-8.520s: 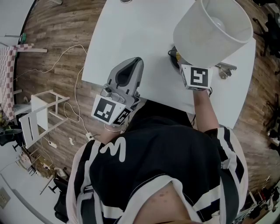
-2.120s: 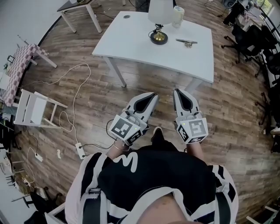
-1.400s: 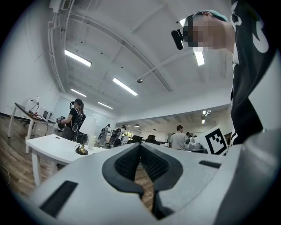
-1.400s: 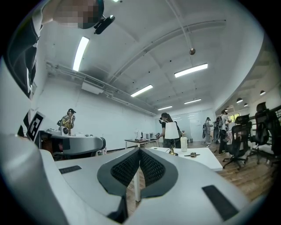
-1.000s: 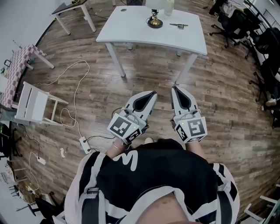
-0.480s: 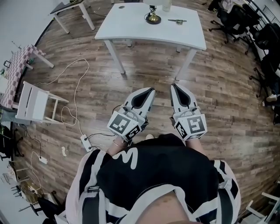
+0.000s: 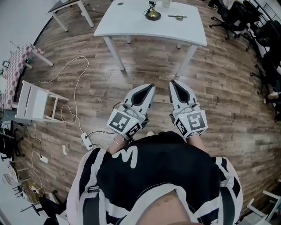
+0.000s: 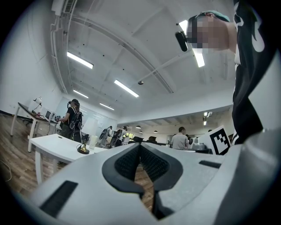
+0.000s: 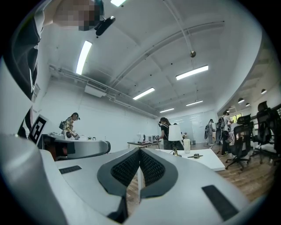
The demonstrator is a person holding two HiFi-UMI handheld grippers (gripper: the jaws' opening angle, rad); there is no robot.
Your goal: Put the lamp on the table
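The lamp (image 7: 152, 13), with a brass base and a white shade cut off by the frame's top edge, stands upright on the white table (image 7: 131, 24) far ahead of me. In the left gripper view the lamp (image 8: 83, 141) sits on the table (image 8: 50, 144) at the left. In the right gripper view the lamp (image 9: 175, 135) is on the table (image 9: 206, 161) at the right. My left gripper (image 7: 150, 87) and right gripper (image 7: 172, 82) hang side by side over the wooden floor, both shut and holding nothing.
A small metal tool (image 7: 177, 16) lies near the lamp. A white chair (image 7: 34, 103) lies tipped on the floor at left, with a cable (image 7: 75, 85) and power strip (image 7: 86, 141) nearby. Office chairs (image 7: 265, 30) stand at right. People (image 8: 70, 118) stand in the background.
The right gripper, earlier at the lamp over the table, has let it go. I have backed away from the table, which shrinks toward the top; both grippers stay shut and empty.
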